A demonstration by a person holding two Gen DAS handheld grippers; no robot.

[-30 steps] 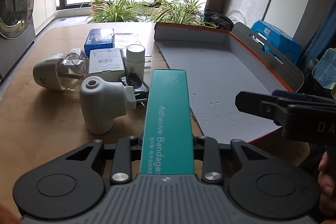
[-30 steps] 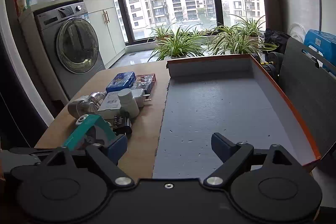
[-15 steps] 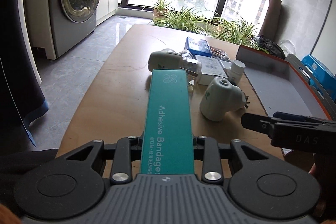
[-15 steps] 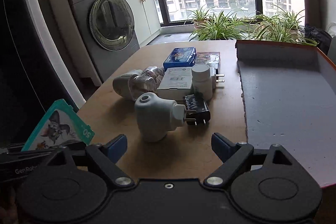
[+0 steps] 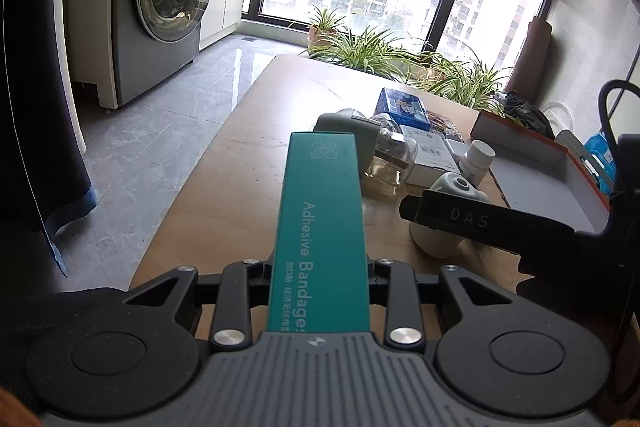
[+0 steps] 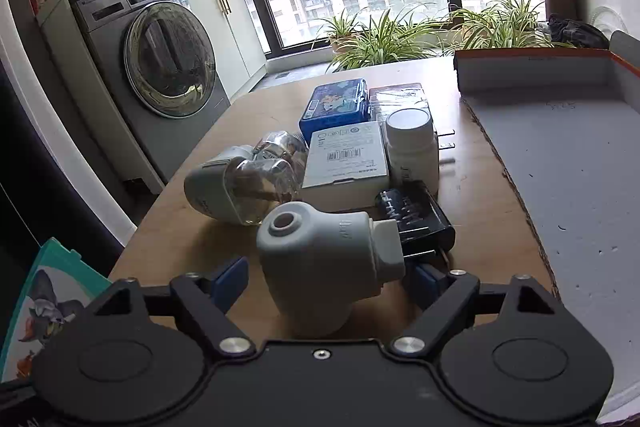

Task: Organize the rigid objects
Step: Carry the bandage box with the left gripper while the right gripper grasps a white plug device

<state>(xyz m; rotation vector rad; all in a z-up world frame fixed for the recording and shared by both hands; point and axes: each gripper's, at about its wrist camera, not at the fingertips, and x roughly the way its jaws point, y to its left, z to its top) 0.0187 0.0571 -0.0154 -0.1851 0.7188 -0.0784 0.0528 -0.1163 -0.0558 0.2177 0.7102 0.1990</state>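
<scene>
Grey plug-in gadget lay near table's front edge, between my right gripper's blue fingers. Jaws were just closing, not yet squeezing. My left gripper pinched teal bandage box tight, above table's left edge.

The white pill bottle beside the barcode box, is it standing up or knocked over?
Upright. The white pill bottle stands on its base on the table, round cap facing up, touching the white barcode box.
</scene>
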